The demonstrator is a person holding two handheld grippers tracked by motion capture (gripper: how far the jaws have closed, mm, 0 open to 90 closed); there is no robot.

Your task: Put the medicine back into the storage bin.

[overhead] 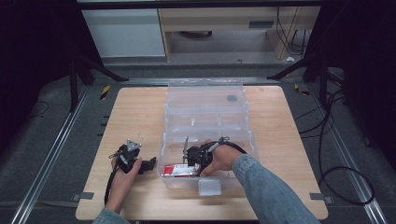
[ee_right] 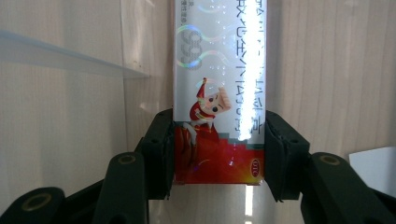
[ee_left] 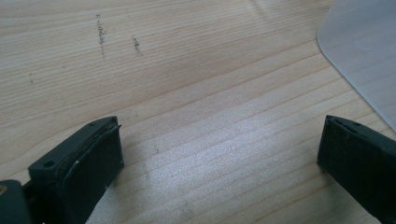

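A: Where is the right gripper (overhead: 187, 164), and how do its jaws stand?

B: In the high view it reaches down into the near compartment of the clear plastic box (overhead: 205, 122), which sits on the wooden table (overhead: 135, 112) with its lid swung open toward the far side. In the right gripper view the two black jaws press against the long sides of a red and white carton (ee_right: 219, 93), one on each side, closed firmly on its red lower end.

A: And where does the carton lie?

B: Inside the box, at the near left of its bottom (overhead: 180, 169). Its glossy face, with a cartoon figure and printed characters, points toward the camera on the gripper.

A: What of the left gripper (overhead: 148, 164)?

B: It rests on the table just beside the box's left wall, held in the person's left hand (overhead: 122, 173). In the left gripper view its jaws are spread wide, with bare wood between them and nothing held; a corner of the box (ee_left: 364, 51) shows at upper right.
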